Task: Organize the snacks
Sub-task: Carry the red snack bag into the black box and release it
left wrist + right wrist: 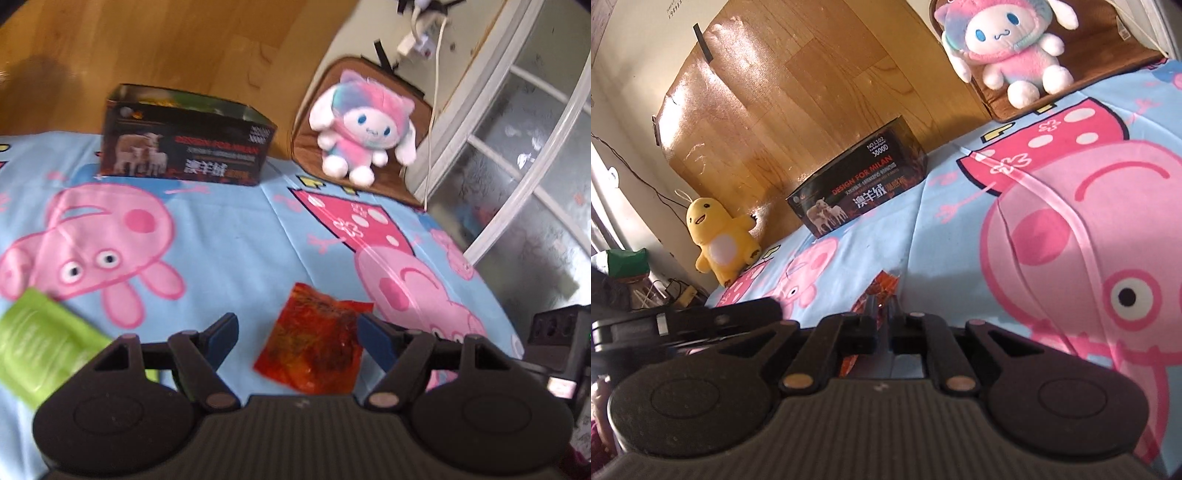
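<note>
A red snack packet (314, 343) lies on the blue cartoon bedsheet (236, 236) between the blue pads of my left gripper (297, 332), which is open just above it. A green snack packet (40, 343) lies at the left beside that gripper. An open dark box (184, 136) stands at the far edge of the sheet; it also shows in the right wrist view (860, 188). My right gripper (884, 306) is shut on the edge of a red packet (882, 286), low over the sheet (960, 229).
A pink and white plush (362, 125) sits on a brown cushion (402, 177) at the far right. A yellow plush (720, 240) leans on the wooden headboard (798, 85). A glass window (524, 173) and cables are at the right. The other gripper's body (683, 325) is close at the left.
</note>
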### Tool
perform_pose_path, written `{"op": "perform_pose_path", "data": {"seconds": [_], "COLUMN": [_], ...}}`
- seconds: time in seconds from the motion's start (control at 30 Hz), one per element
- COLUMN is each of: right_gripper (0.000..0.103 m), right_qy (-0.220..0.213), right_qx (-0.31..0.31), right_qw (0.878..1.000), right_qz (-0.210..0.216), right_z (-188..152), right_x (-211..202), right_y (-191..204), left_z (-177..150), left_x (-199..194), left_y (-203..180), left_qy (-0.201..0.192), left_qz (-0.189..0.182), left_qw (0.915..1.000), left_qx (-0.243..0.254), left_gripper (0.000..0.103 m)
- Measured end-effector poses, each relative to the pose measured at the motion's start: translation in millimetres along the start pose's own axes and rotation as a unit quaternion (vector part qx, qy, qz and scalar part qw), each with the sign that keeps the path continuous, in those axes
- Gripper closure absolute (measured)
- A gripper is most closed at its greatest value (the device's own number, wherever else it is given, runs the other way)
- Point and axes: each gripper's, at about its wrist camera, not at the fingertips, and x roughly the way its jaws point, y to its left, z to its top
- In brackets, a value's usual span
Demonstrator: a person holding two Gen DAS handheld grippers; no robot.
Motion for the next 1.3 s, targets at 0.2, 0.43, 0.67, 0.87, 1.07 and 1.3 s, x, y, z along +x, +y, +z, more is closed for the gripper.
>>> {"op": "perform_pose_path", "data": {"seconds": [0.2,0.43,0.67,0.87,1.07,1.3], "right_gripper": [0.093,0.089,0.068,0.087,0.09,0.09], "right_qy": [-0.033,0.016,0.043,0.061,0.031,-0.021], "right_qx": [-0.071,-0.003,-0.011,-0.045,-0.071,-0.134], "right_qw": [0.997,1.0,0.999,0.997,0.996,0.988], "right_qz": [0.024,-0.004,0.014,0.025,0.044,0.079], "right_z": [6.6,15.0,-0.5,-4.3,30.4,94.0], "right_x": [-2.3,11.0,0.2,21.0,35.5,96.7], "right_y": [19.9,-15.6,-13.9,5.7,24.3,65.7], "left_z": [5.1,10.2,13.5,13.8,44.3,124.2], "left_x": [9.1,8.2,28.7,37.4,17.4,0.2], "left_y": [8.0,26.2,20.6,19.3,27.7,57.3], "left_qy": [0.002,0.013,0.035,0.041,-0.001,-0.08], "left_qz": [-0.011,-0.01,-0.05,-0.082,-0.082,-0.039], "left_qw": [0.9998,0.9992,0.9975,0.9936,0.9938,0.9935], "left_qx": [-0.015,-0.037,-0.034,-0.066,-0.075,-0.071], "left_gripper": [0.024,0.024,0.026,0.044,0.046,0.046]}}
